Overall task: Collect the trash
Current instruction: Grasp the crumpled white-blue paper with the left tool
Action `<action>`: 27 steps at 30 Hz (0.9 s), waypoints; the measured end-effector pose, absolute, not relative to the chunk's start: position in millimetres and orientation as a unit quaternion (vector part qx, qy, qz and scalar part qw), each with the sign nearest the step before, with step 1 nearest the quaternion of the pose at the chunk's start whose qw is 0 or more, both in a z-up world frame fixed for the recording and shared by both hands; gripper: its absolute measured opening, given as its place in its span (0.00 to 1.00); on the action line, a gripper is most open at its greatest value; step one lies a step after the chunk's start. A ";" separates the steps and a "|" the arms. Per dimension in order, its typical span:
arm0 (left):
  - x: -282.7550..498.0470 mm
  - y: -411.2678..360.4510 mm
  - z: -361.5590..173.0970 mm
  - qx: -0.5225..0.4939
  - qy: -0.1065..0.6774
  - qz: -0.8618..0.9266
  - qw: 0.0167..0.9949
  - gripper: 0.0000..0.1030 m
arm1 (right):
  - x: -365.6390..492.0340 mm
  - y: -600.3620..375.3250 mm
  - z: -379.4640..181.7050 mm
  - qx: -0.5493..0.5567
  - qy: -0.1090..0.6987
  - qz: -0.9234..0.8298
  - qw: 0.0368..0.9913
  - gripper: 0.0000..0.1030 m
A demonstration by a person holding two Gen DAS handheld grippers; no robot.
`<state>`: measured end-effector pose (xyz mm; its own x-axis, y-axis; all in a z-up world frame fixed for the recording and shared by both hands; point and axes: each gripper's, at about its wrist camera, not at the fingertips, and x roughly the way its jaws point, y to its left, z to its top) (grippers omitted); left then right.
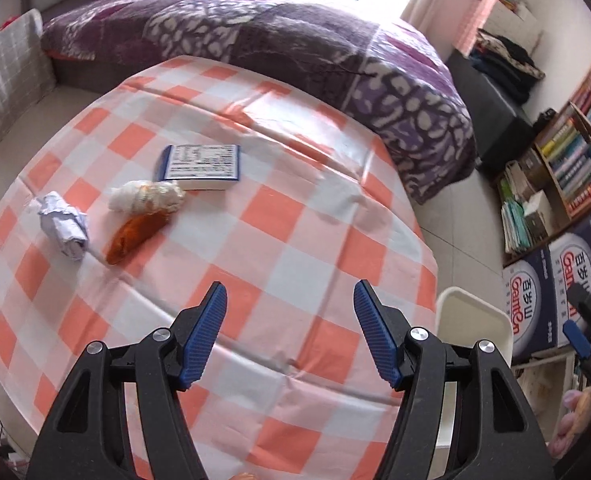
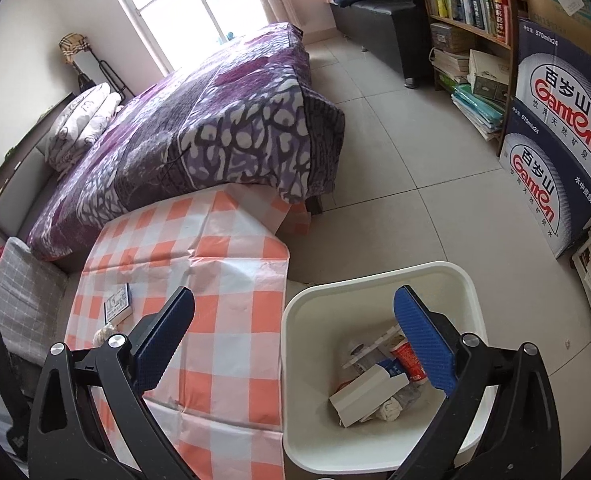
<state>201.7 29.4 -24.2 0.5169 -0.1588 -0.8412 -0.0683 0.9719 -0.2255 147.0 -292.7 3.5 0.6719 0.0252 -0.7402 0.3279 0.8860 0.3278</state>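
On the checked tablecloth (image 1: 279, 216) lie a crumpled white paper ball (image 1: 64, 226), a crumpled tissue wad (image 1: 147, 197) and an orange wrapper (image 1: 137, 236), left of centre. A blue and white box (image 1: 201, 166) lies just behind them. My left gripper (image 1: 290, 312) is open and empty, above the table, right of and nearer than the trash. My right gripper (image 2: 295, 322) is open and empty over the white bin (image 2: 471, 292), which holds a white carton (image 2: 369, 394), a red tube (image 2: 409, 362) and other scraps. The bin's rim (image 1: 471, 300) shows in the left wrist view.
A bed with a purple quilt (image 1: 295, 40) stands behind the table. A bookshelf (image 2: 471, 4) and stacked water cartons (image 2: 555, 132) stand on the right. The tiled floor (image 2: 395, 184) lies between. A grey cushion (image 1: 3, 76) is at the left.
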 end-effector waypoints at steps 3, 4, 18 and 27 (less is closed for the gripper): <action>206.1 66.6 -20.0 -0.146 0.493 0.001 0.858 0.63 | 153.9 -274.3 1.7 0.212 0.405 -0.072 0.887 0.93; 207.3 80.3 -19.7 -0.158 0.495 0.010 0.854 0.63 | 157.1 -266.3 0.3 0.207 0.409 -0.066 0.886 0.93; 214.8 248.9 -53.8 -0.368 0.488 0.122 0.782 0.64 | 192.7 -175.1 -17.6 0.173 0.450 0.000 0.876 0.93; 237.4 272.6 -87.2 -0.408 0.493 0.141 0.755 0.64 | 209.2 -127.0 -34.5 0.159 0.475 0.027 0.865 0.93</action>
